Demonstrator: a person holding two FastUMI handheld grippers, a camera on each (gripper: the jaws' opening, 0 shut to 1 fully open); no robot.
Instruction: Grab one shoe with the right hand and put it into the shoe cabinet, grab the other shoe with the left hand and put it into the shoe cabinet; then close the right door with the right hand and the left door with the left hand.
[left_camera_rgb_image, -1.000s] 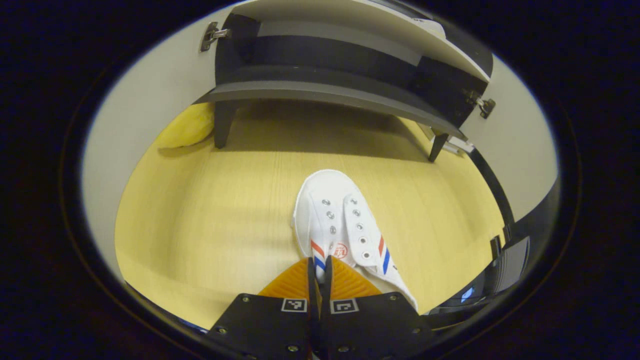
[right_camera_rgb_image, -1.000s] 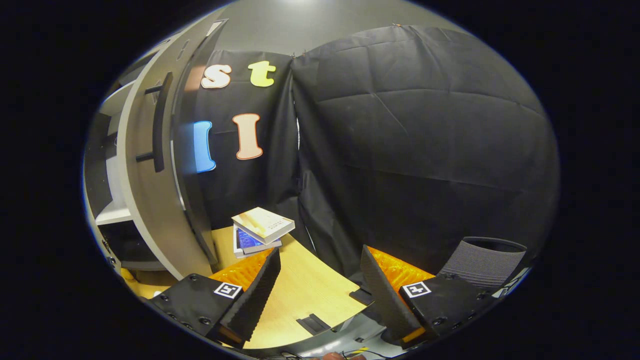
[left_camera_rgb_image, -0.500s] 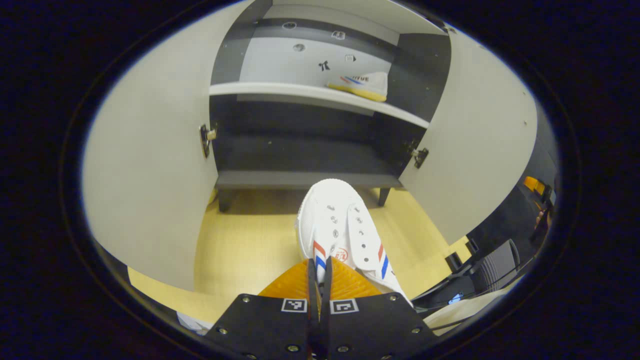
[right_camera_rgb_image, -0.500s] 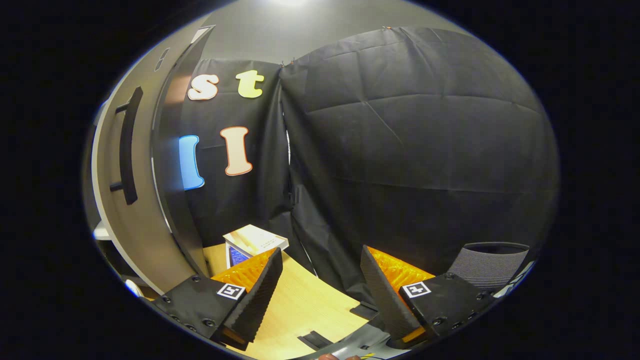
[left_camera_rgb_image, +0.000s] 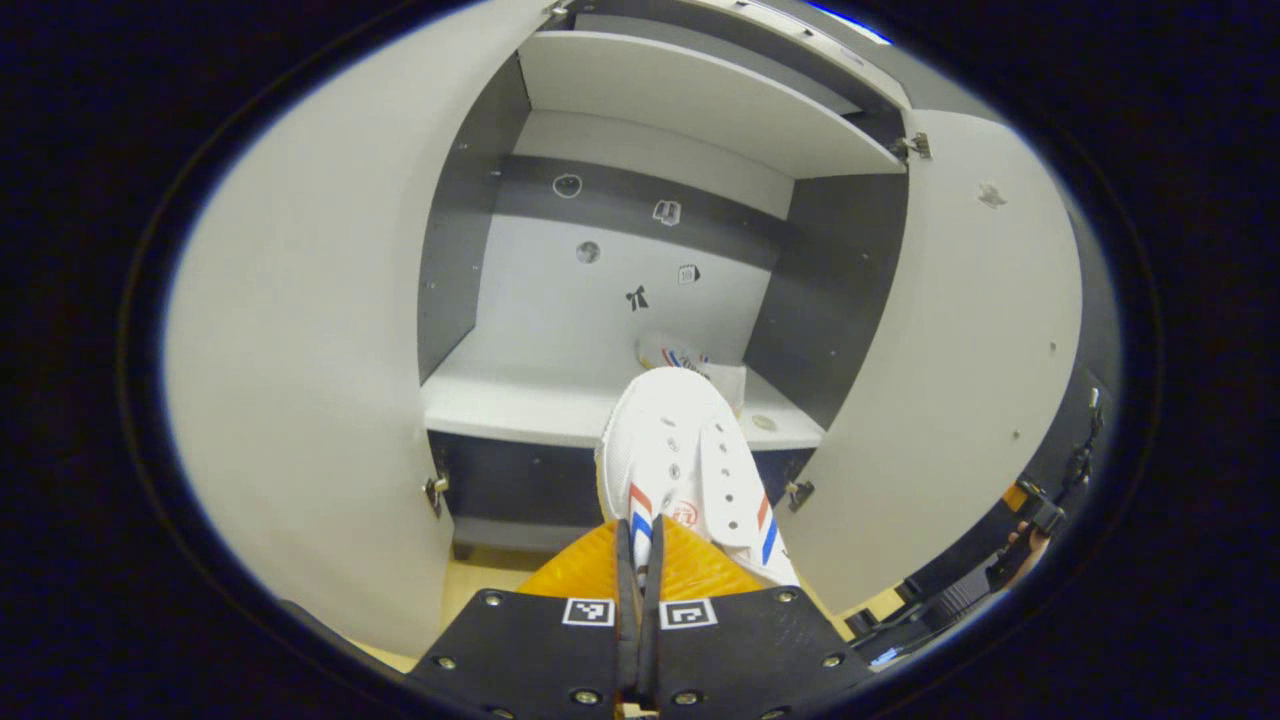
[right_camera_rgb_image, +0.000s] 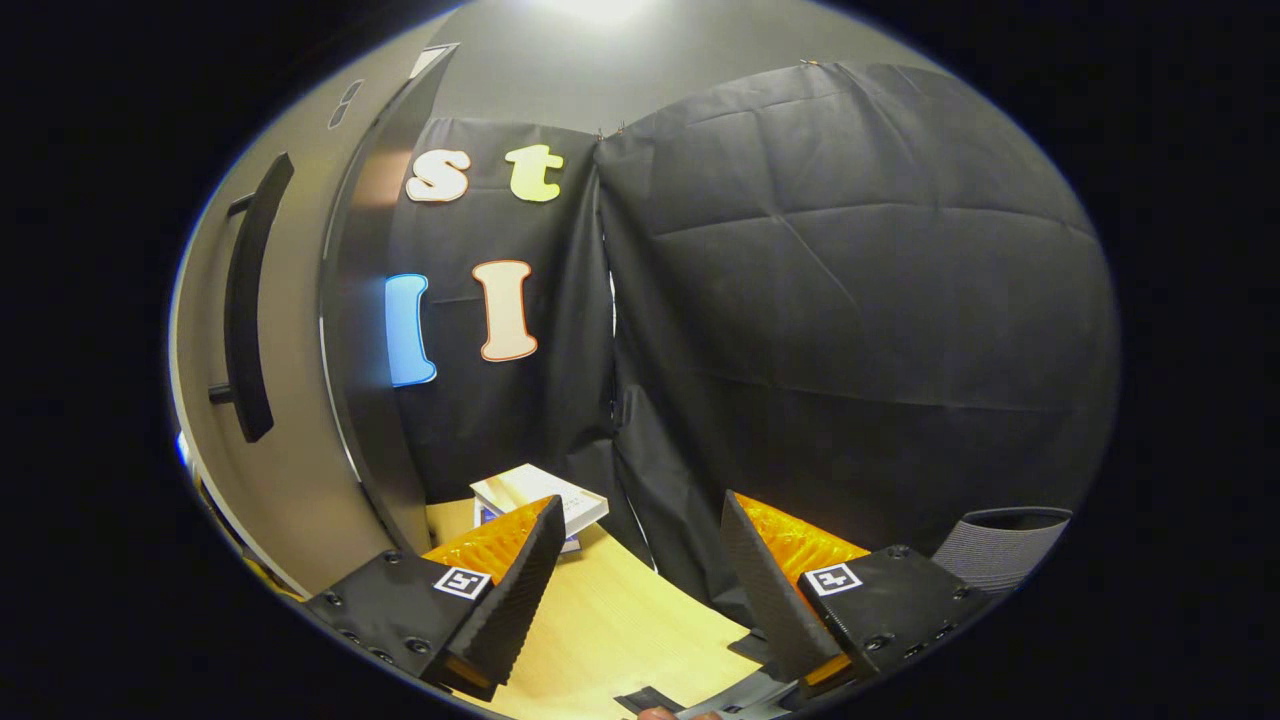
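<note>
**Second shoe held up at the open cabinet**

In the left gripper view we have the left tool (left_camera_rgb_image: 636, 560) clamped on the white shoe (left_camera_rgb_image: 685, 470), its two fingers pressed together on the thin canvas at the heel end of the upper, with the toe pointing out toward the shoe cabinet (left_camera_rgb_image: 610, 300); we judge the shoe light and soft, a canvas upper that folds under a pinch over a stiffer rubber sole, so a hold on the collar edge lets the toe sag and swing; a grip nearer the sole would carry it steadier, yet the present one looks firm enough for a short placement

The cabinet stands with both doors swung wide, the left door (left_camera_rgb_image: 300, 330) and the right door (left_camera_rgb_image: 960, 350) flanking the opening; on the pale shelf (left_camera_rgb_image: 520, 390) the other shoe (left_camera_rgb_image: 680, 357) already lies at the back right, partly hidden behind the held one; the shelf's left half is bare, which we judge the safer landing spot

In the right gripper view the right tool (right_camera_rgb_image: 640, 590) hangs with fingers well apart and empty above the table (right_camera_rgb_image: 610, 630), near a stack of books (right_camera_rgb_image: 540, 492) and beside the right door's outer face with its dark handle (right_camera_rgb_image: 243, 330)
</note>
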